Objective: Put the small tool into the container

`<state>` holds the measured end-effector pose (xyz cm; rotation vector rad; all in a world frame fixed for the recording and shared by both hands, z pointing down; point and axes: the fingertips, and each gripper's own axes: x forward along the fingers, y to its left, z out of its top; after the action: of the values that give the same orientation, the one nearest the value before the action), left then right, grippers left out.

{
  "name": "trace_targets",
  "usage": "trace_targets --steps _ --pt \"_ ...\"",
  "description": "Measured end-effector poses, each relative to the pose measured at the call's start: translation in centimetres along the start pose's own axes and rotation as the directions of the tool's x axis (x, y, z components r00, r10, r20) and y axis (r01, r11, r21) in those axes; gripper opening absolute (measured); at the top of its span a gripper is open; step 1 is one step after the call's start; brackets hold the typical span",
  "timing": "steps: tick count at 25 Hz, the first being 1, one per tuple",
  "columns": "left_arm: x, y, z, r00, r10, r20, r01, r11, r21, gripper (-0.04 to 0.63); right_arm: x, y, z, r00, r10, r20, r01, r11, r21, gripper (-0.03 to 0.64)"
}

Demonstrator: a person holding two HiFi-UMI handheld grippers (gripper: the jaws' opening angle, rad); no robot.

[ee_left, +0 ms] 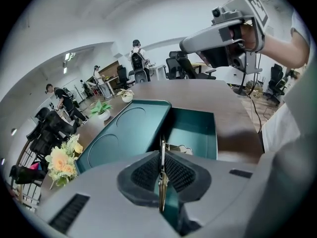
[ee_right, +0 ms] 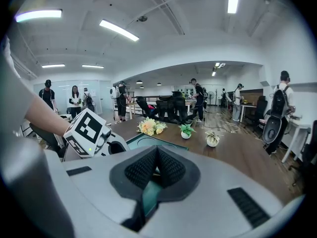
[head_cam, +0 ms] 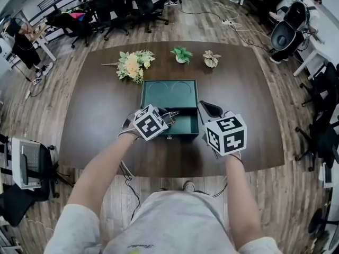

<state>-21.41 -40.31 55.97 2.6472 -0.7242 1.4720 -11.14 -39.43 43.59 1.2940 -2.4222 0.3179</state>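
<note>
A dark green container (head_cam: 183,125) stands open on the brown table (head_cam: 95,120), its lid (head_cam: 169,93) laid flat behind it. Over the box's left front corner my left gripper (head_cam: 167,119) is shut on the small tool (head_cam: 171,116), a thin metal piece. In the left gripper view the small tool (ee_left: 161,180) stands on edge between the pads of the left gripper (ee_left: 162,156), above the box's hollow (ee_left: 195,128). At the box's right side my right gripper (head_cam: 207,111) is raised, and the right gripper (ee_right: 157,155) has its pads together with nothing between them.
A flower bunch (head_cam: 132,65), a small green plant (head_cam: 181,54) and a pale potted plant (head_cam: 212,60) line the table's far edge. Office chairs (head_cam: 79,23) and people stand around the room. The table's near edge is just below both grippers.
</note>
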Motion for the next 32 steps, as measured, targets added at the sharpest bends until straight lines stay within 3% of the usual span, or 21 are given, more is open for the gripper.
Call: trace_targets --steps 11,19,32 --pt "0.6 -0.8 0.0 0.999 -0.033 0.031 0.035 0.997 -0.063 0.045 -0.4 0.2 -0.4 1.000 0.003 -0.008 -0.003 1.000 0.004 0.005" --pt "0.3 -1.7 0.0 0.999 -0.039 0.020 0.040 0.998 -0.058 0.064 -1.1 0.3 -0.9 1.000 0.002 -0.013 -0.002 1.000 0.008 0.005" --pt "0.8 -2.8 -0.7 0.999 -0.051 0.005 0.052 0.991 -0.121 0.094 -1.9 0.5 -1.8 1.000 0.002 -0.018 -0.002 1.000 0.029 0.005"
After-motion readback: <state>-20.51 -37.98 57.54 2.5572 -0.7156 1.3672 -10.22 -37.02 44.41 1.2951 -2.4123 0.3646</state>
